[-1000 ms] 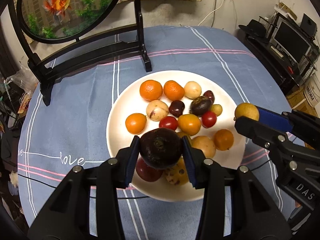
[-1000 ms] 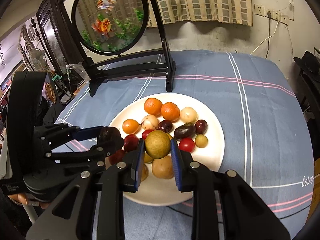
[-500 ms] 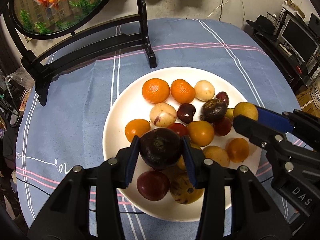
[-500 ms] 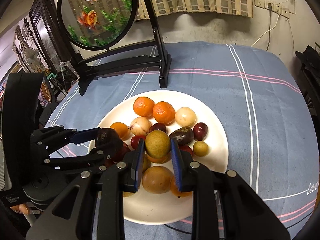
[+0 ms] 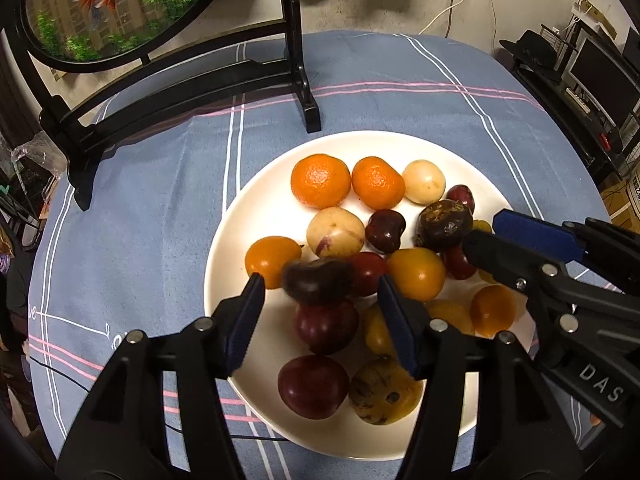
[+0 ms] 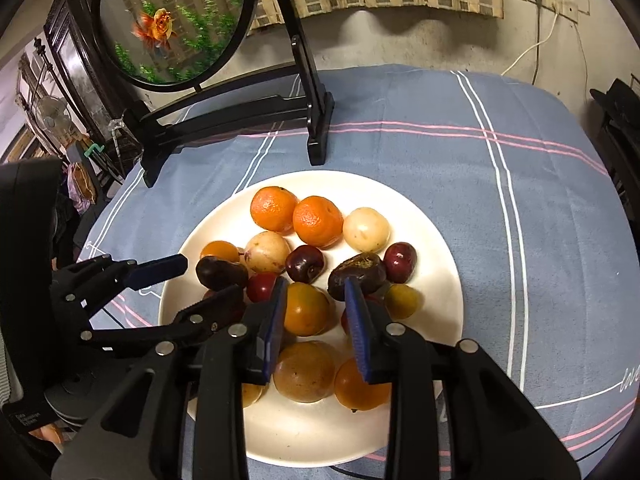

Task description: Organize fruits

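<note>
Both grippers were poised over a white plate (image 5: 256,208) of fruit. Left gripper (image 5: 320,300) jaws were opening, and a dark purple fruit (image 5: 316,280) was seen between the pads, apart from them, above a red plum (image 5: 326,326). Right gripper (image 6: 314,322) jaws were opening too, with nothing gripped; an orange-yellow fruit (image 6: 306,308) lay below the gap. Two tangerines (image 6: 274,208) sat at the plate's far side, on a blue tablecloth (image 6: 520,200).
</note>
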`<state>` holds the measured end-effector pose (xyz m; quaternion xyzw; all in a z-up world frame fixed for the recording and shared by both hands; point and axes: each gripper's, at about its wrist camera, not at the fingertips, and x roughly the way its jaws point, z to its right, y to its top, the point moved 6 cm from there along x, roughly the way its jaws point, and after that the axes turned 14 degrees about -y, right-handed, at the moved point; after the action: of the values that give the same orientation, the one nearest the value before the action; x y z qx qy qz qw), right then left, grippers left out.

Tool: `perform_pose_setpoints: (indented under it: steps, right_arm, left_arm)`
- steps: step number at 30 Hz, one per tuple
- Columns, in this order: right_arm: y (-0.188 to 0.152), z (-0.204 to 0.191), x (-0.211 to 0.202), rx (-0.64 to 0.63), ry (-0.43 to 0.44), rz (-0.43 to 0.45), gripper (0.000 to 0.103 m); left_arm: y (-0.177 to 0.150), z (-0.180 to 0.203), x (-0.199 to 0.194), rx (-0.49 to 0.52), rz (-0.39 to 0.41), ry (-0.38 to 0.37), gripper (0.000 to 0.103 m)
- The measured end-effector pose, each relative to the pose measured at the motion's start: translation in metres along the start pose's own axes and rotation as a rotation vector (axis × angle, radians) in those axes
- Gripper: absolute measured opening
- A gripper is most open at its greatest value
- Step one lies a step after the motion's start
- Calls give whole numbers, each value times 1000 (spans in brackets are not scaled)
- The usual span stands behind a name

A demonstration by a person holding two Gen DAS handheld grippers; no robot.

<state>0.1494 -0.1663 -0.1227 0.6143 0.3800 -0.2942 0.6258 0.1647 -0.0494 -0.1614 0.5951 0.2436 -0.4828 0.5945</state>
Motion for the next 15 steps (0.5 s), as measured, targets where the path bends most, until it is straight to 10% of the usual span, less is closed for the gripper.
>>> perform_pose_setpoints:
  steps: [15]
  right_arm:
    - [2,2,-18,23,1,25,31]
  left_arm:
    - [-2,3,-17,-3,23,0,60]
